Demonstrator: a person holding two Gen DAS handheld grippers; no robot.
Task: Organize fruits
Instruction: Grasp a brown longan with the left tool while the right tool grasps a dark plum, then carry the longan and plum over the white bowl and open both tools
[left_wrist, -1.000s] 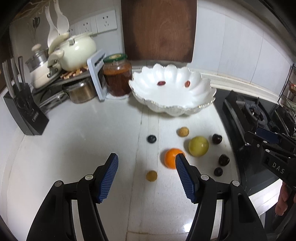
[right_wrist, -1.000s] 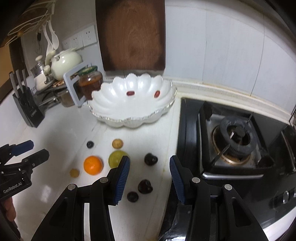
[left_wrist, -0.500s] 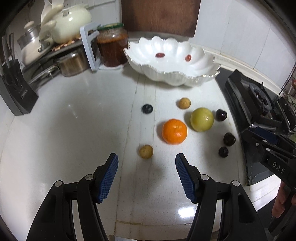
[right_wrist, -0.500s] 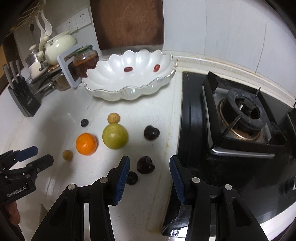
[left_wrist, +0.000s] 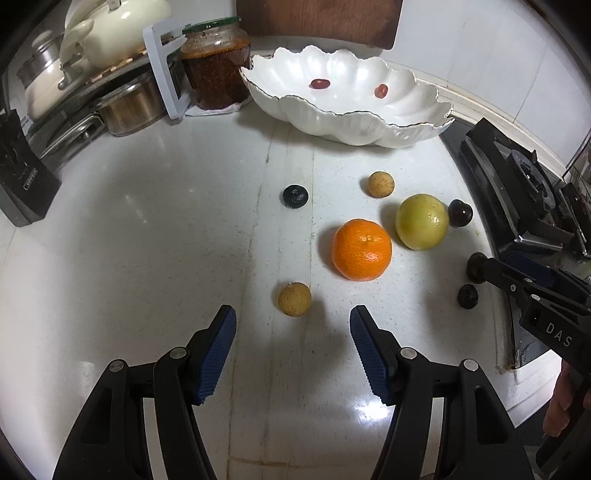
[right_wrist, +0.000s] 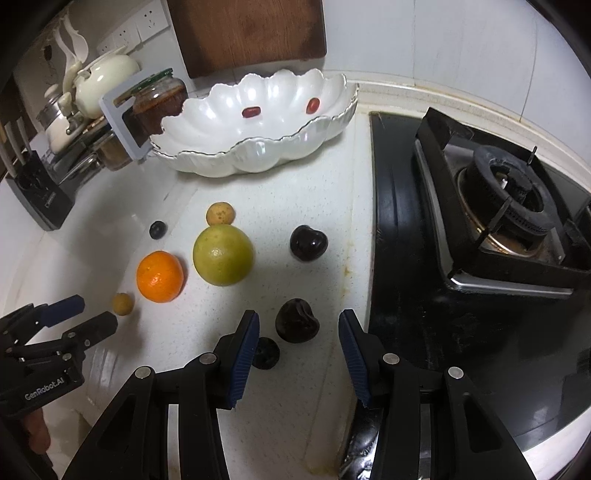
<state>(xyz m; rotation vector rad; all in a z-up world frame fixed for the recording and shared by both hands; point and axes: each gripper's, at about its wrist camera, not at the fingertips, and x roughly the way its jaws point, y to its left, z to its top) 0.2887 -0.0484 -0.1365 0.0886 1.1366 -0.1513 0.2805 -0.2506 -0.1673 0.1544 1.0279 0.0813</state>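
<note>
Both grippers hung wide open, empty; the left gripper (left_wrist: 293, 334) framed the nearest longan (left_wrist: 294, 299), the right gripper (right_wrist: 297, 345) the near dark cherry (right_wrist: 297, 320) — best to drop straight down, centre each fruit, close gently; the scalloped white bowl (right_wrist: 258, 158) waited beyond, well apart.

The left gripper (left_wrist: 293, 332) has its jaws spread, with bare table (left_wrist: 147, 258) to its left and only a longan (left_wrist: 294, 299) just ahead. Beyond it the orange (left_wrist: 361, 249) and green fruit (left_wrist: 422, 221) sit close together, blocking the straight way to the bowl (left_wrist: 354, 122). The right gripper (right_wrist: 295, 343) faces a dark cherry (right_wrist: 297, 320); the stove (right_wrist: 480, 240) walls off its right side.
</note>
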